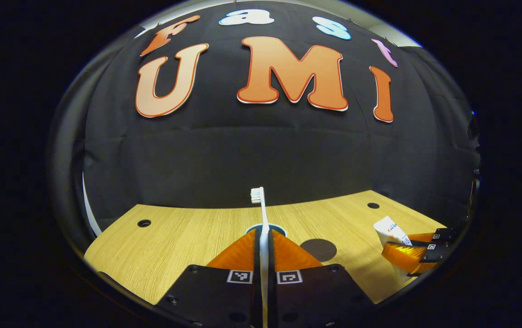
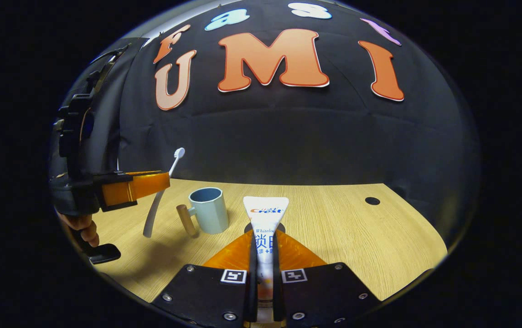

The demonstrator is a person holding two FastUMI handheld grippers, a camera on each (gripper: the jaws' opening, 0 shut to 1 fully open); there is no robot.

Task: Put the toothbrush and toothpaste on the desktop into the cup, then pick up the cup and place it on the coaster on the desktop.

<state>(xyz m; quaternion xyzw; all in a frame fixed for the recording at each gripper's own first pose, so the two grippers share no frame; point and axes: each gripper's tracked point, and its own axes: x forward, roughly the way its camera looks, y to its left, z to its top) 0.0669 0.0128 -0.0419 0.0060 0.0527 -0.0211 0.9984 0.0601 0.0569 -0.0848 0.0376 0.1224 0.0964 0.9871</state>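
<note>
- Left gripper view: we see a pale wood desktop point(image 1: 188, 237) under a black cloth wall. The left gripper point(image 1: 264, 237) pinches the toothbrush point(image 1: 261, 214), bristles up. The cup point(image 1: 254, 228) rim peeks from behind its fingers; the round coaster point(image 1: 319, 249) lies just beside.
- The right gripper point(image 1: 409, 248), at the desktop's right edge, clamps the toothpaste point(image 1: 390, 230).
- Right gripper view: the fingers squeeze the toothpaste tube upright, hiding most of the coaster. The cup stands left of centre; the right half lies open.

Both claw-mounted views face the wall across the shared desktop point(image 1: 188, 237).
</note>
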